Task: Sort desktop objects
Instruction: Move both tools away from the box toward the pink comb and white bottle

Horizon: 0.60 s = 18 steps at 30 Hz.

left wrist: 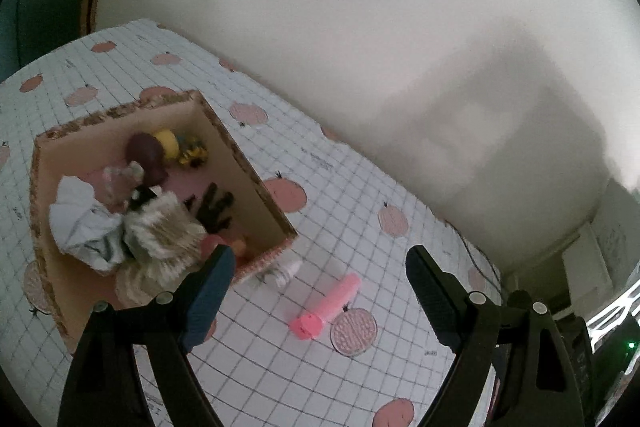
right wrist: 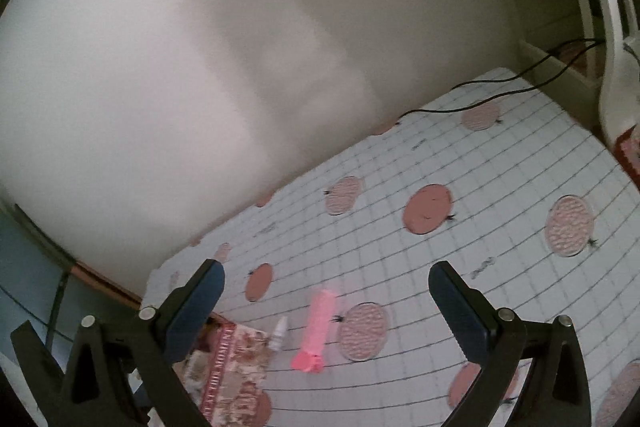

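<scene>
I note my left gripper (left wrist: pixel 320 291) and right gripper (right wrist: pixel 326 301) both spread apart, holding nothing. Beyond them, the pink tube (left wrist: pixel 326 307) lies just right of the box (left wrist: pixel 248 167); a small white bottle (left wrist: pixel 286 271) touches the box's corner.

Matt cardboard box (left wrist: pixel 256 183) (patterned outside), fluffy fur (left wrist: pixel 168 227).

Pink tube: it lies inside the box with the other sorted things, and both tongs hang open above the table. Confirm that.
Not quite. The pink tube lies on the tablecloth outside the box, beside a small white bottle, as the left wrist view shows. Both the left tongs and right tongs do hang open.
</scene>
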Each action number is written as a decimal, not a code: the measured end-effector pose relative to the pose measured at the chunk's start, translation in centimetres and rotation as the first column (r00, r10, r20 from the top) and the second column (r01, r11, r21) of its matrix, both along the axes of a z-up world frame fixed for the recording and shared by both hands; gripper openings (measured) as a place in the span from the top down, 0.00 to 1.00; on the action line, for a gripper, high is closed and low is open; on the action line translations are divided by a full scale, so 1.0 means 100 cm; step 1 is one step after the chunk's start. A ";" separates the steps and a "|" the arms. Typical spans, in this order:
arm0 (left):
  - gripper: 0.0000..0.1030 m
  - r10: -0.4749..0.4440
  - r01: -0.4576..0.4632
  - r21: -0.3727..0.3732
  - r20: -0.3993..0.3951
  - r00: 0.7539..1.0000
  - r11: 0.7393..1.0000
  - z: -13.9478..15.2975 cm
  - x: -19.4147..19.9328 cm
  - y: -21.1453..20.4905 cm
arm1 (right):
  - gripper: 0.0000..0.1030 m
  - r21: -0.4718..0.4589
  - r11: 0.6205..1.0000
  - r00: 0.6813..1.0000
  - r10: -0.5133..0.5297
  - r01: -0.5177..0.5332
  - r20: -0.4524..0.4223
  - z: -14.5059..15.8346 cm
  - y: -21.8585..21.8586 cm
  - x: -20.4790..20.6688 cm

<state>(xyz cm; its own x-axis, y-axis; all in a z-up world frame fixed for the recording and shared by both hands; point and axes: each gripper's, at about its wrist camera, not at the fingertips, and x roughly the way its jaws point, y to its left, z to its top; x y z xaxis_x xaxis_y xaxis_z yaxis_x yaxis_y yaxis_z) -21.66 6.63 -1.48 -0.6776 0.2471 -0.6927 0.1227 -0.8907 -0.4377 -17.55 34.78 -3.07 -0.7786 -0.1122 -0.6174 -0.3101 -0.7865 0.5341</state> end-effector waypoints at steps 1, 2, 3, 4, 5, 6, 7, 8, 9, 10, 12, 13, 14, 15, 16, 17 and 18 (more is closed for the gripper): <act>0.15 -0.014 0.014 0.004 0.013 1.000 1.000 -0.004 -0.001 0.004 | 0.00 0.006 1.000 1.000 -0.002 0.002 0.005 0.000 0.002 0.001; 0.15 -0.021 0.021 0.006 0.021 1.000 1.000 -0.006 -0.002 0.006 | 0.00 0.008 1.000 1.000 -0.005 0.005 0.014 -0.001 0.004 0.001; 0.15 -0.035 0.035 0.006 0.036 0.999 0.999 -0.010 -0.004 0.010 | 0.00 0.006 1.000 1.000 -0.008 0.008 0.022 -0.002 0.005 0.001; 0.15 -0.048 0.048 0.003 0.049 0.998 0.999 -0.013 -0.005 0.014 | 0.00 -0.010 1.000 0.999 -0.009 0.009 0.034 -0.005 0.008 0.000; 0.15 -0.058 0.059 -0.001 0.057 0.997 0.998 -0.016 -0.006 0.017 | 0.00 -0.024 1.000 0.999 -0.003 0.004 0.044 -0.007 0.009 -0.001; 0.15 -0.071 0.071 -0.007 0.069 0.995 0.997 -0.019 -0.008 0.020 | 0.00 -0.037 0.999 0.998 0.006 -0.004 0.055 -0.010 0.010 -0.003; 0.15 -0.080 0.082 -0.016 0.081 0.993 0.997 -0.023 -0.010 0.024 | 0.00 -0.043 0.999 0.997 0.016 -0.013 0.072 -0.014 0.010 -0.005; 0.15 -0.087 0.090 -0.023 0.089 0.992 0.996 -0.026 -0.011 0.026 | 0.00 -0.037 0.999 0.996 0.019 -0.016 0.083 -0.017 0.010 -0.007; 0.15 -0.095 0.098 -0.030 0.095 0.991 0.995 -0.029 -0.013 0.028 | 0.00 -0.029 0.999 0.995 0.020 -0.017 0.095 -0.019 0.009 -0.010; 0.15 -0.104 0.109 -0.039 0.105 0.989 0.993 -0.033 -0.015 0.030 | 0.00 -0.017 1.000 0.993 0.021 -0.020 0.112 -0.022 0.009 -0.013; 0.15 -0.123 0.130 -0.053 0.120 0.985 0.990 -0.040 -0.020 0.034 | 0.00 -0.001 1.000 0.988 0.023 -0.023 0.151 -0.030 0.008 -0.017; 0.15 -0.133 0.141 -0.058 0.124 0.983 0.988 -0.042 -0.022 0.037 | 0.00 0.002 1.000 0.986 0.022 -0.023 0.163 -0.033 0.008 -0.018; 0.15 -0.146 0.155 -0.066 0.127 0.981 0.986 -0.046 -0.024 0.040 | 0.00 0.003 1.000 0.982 0.020 -0.021 0.186 -0.038 0.008 -0.020; 0.15 -0.157 0.167 -0.076 0.131 0.979 0.983 -0.049 -0.026 0.043 | 0.00 0.000 1.000 0.979 0.019 -0.019 0.203 -0.043 0.008 -0.021; 0.15 -0.170 0.184 -0.095 0.138 0.976 0.978 -0.054 -0.030 0.048 | 0.00 -0.011 1.000 0.974 0.017 -0.015 0.224 -0.050 0.009 -0.022; 0.15 -0.178 0.194 -0.108 0.142 0.974 0.975 -0.056 -0.033 0.050 | 0.00 -0.018 1.000 0.972 0.013 -0.009 0.235 -0.053 0.010 -0.023; 0.15 -0.187 0.206 -0.125 0.145 0.972 0.971 -0.060 -0.036 0.054 | 0.00 -0.025 1.000 0.969 0.005 0.002 0.245 -0.057 0.011 -0.023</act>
<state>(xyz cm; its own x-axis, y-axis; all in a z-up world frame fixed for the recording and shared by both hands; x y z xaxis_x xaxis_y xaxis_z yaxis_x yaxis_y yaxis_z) -25.22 12.08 -7.44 -0.5261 0.2619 -0.8091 -0.0128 -0.9537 -0.3003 -19.90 35.88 -8.77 -0.6035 -0.1313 -0.7865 -0.4329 -0.7744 0.4615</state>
